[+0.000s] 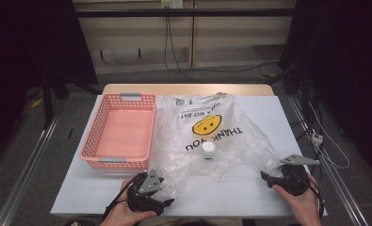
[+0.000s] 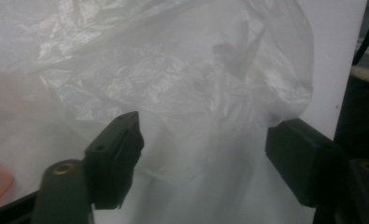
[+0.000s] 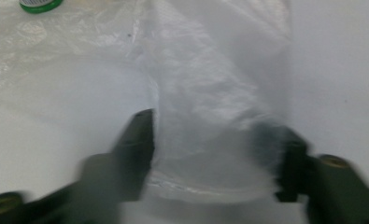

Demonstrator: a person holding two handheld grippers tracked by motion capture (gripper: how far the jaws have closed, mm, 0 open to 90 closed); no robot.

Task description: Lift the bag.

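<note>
Table (image 1: 249,190): white top, wood edge at the far side, bearing all items below.

Bag (image 1: 207,136): clear plastic, crumpled, lying flat on the table's middle and right, just right of the basket. Yellow smiley and "THANK YOU" print face up, letters upside down from the near side. Its two near corners reach toward the grippers. In the left gripper view the bag (image 2: 173,84) fills the upper field; in the right gripper view a bag (image 3: 210,126) handle strip runs down between the jaws.

Basket (image 1: 120,132): pink, perforated walls, grey handles, on the table's left half, touching or nearly touching the bag's edge.

Left gripper (image 1: 167,190): at the near left bag corner, held by a hand; jaws spread, plastic lying between them, pads not pressing it.

Right gripper (image 1: 264,176): at the near right corner; jaws spread astride the strip, blurred, no pinch seen.

Bottle (image 1: 208,149): white cap, green band, inside the bag below the print.
</note>
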